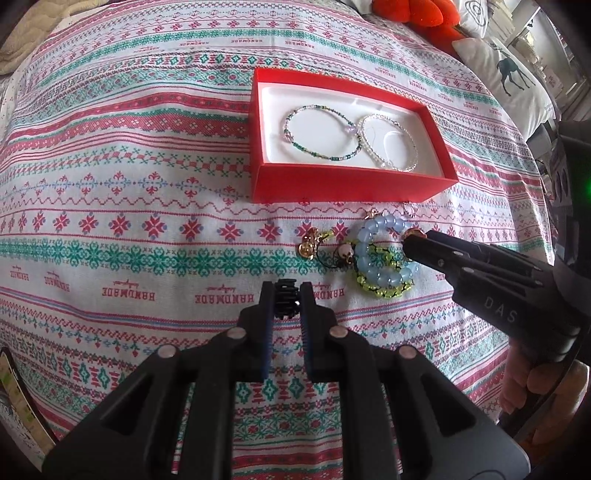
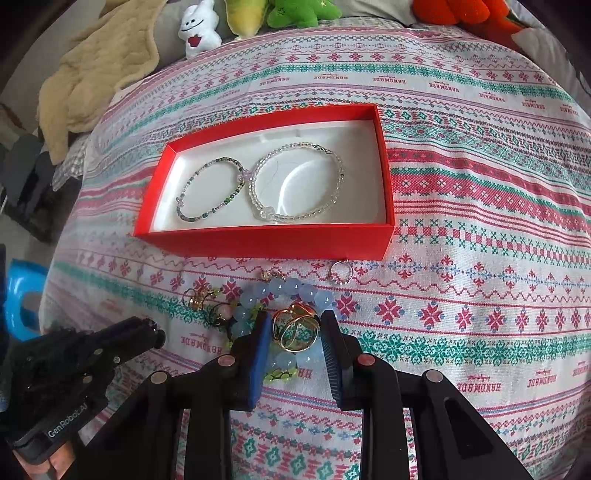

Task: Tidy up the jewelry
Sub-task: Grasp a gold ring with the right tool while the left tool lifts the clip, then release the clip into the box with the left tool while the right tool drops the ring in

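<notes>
A red box [image 1: 347,182] [image 2: 273,243] with a white lining holds a green beaded bracelet [image 1: 317,133] [image 2: 210,190] and a clear beaded bracelet [image 1: 388,142] [image 2: 299,184]. In front of it lies a pile: a pale blue bead bracelet [image 1: 373,254] [image 2: 291,288], a yellow-green one [image 1: 384,290], a skull charm [image 1: 346,253], gold pieces [image 1: 308,245] [image 2: 197,299] and a small ring [image 2: 340,273]. My left gripper [image 1: 288,299] is shut on a small black toothed piece [image 1: 286,299]. My right gripper [image 2: 295,332] is open, its fingers on either side of a gold ring [image 2: 295,328].
The patterned cloth [image 1: 147,221] covers the whole surface. Plush toys [image 2: 199,29] and a beige blanket [image 2: 92,74] lie at the far edge. A deer pillow [image 1: 513,74] is at the far right. A blue object [image 2: 22,295] sits off the left edge.
</notes>
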`<state>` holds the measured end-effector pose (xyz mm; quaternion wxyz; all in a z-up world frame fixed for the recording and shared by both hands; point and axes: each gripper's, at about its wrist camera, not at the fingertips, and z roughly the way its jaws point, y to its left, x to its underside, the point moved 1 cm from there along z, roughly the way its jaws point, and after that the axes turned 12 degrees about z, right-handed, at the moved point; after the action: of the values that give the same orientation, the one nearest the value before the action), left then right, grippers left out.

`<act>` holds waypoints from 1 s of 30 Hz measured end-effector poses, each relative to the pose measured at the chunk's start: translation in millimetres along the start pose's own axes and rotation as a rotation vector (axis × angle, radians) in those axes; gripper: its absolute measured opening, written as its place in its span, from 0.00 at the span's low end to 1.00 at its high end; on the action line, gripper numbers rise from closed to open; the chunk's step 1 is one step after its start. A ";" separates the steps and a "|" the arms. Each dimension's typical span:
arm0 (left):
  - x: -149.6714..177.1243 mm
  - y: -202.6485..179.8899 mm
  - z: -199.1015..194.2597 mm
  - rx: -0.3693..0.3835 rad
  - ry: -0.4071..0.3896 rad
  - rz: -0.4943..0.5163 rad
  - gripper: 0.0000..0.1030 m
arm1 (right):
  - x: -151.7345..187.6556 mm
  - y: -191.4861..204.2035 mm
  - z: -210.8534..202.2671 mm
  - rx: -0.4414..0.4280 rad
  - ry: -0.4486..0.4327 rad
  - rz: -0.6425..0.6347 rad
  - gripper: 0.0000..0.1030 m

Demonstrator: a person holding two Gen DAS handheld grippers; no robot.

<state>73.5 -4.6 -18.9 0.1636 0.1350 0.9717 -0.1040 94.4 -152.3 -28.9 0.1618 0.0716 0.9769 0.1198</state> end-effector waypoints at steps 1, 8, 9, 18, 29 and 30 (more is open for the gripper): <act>-0.6 0.8 -1.2 0.003 -0.003 -0.002 0.14 | 0.6 0.5 -2.6 0.000 -0.005 -0.004 0.27; -3.0 6.5 -14.1 0.012 -0.045 -0.016 0.14 | 4.5 4.5 -25.6 -0.020 -0.047 -0.027 0.27; -3.3 7.0 -16.2 0.014 -0.053 -0.019 0.14 | 4.9 5.4 -29.6 -0.023 -0.055 -0.032 0.27; -13.7 10.9 -32.1 0.029 -0.158 -0.032 0.14 | -6.5 -1.9 -57.2 -0.058 -0.123 -0.008 0.27; -48.8 -3.6 -18.1 -0.013 -0.313 0.024 0.14 | -18.8 -16.1 -58.8 -0.073 -0.150 0.038 0.27; -50.6 -4.0 -16.8 -0.015 -0.317 0.027 0.14 | -19.1 -17.2 -58.5 -0.073 -0.150 0.040 0.27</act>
<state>113.5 -15.8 14.8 0.3174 0.1288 0.9325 -0.1145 91.1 -184.5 26.2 0.2344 0.0937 0.9555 0.1527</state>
